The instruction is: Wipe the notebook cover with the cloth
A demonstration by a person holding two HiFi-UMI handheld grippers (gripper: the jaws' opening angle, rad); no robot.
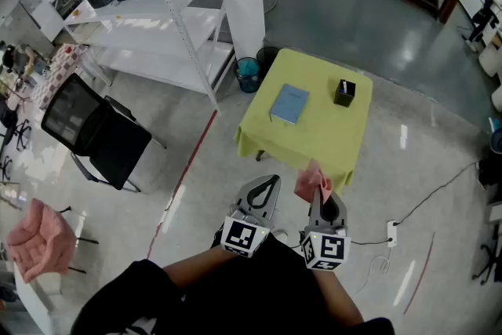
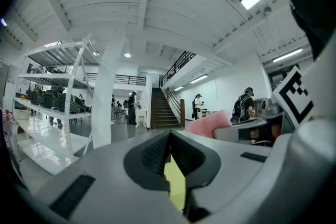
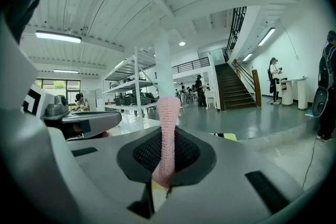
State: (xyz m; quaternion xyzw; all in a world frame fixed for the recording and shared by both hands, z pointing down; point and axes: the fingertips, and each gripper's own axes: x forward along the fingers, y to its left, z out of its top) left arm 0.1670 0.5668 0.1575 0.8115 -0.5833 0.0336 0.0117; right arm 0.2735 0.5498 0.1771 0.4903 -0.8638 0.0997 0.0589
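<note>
The right gripper [image 3: 167, 157] pinches the pink cloth [image 3: 168, 123], which stands up from its jaws. The left gripper [image 2: 169, 139] is closed on nothing. Both hover over grey floor [image 1: 212, 169], well apart from the yellow table [image 1: 314, 145], where the blue notebook [image 1: 289, 103] lies near a black box [image 1: 344, 92]. White shelving [image 1: 157, 20] and a black chair [image 1: 94, 129] stand to the left.

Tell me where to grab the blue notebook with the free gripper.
The notebook lies flat on the table, so only edges offer a bite. I'd pinch its near edge, coming low from the table's near side with the empty left gripper.
</note>
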